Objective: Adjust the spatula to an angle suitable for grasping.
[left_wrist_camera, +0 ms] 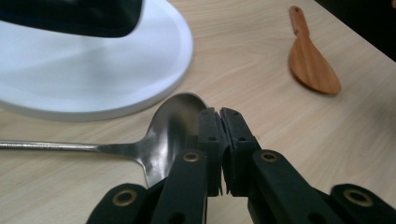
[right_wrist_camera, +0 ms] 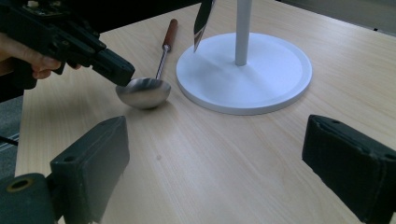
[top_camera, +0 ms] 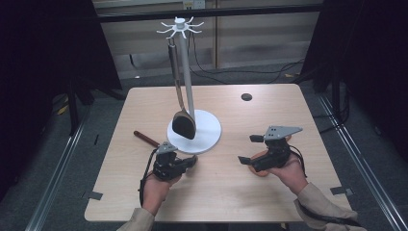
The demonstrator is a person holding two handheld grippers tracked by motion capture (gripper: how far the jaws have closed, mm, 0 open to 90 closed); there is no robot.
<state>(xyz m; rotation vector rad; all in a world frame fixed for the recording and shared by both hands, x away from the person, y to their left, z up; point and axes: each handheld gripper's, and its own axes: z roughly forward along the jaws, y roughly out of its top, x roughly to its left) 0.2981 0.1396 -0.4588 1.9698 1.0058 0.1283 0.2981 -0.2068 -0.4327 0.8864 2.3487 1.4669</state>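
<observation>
A steel ladle (right_wrist_camera: 144, 92) with a brown handle (top_camera: 146, 138) lies on the wooden table beside the white base (top_camera: 207, 137) of a utensil stand. My left gripper (top_camera: 194, 161) is shut, its tips (left_wrist_camera: 219, 114) pinched at the rim of the ladle's bowl (left_wrist_camera: 170, 133). From the right gripper view the same left gripper (right_wrist_camera: 122, 72) meets the bowl's near rim. My right gripper (top_camera: 250, 149) stands open over a wooden rice paddle (top_camera: 261, 170), with nothing between its pads (right_wrist_camera: 95, 161). The paddle (left_wrist_camera: 310, 60) lies flat on the table.
A black spatula (top_camera: 184, 124) hangs from the stand's hooked top (top_camera: 180, 25) and reaches down to the base. A small dark round hole (top_camera: 246, 96) sits at the table's far right. Dark curtains and cables lie beyond the far edge.
</observation>
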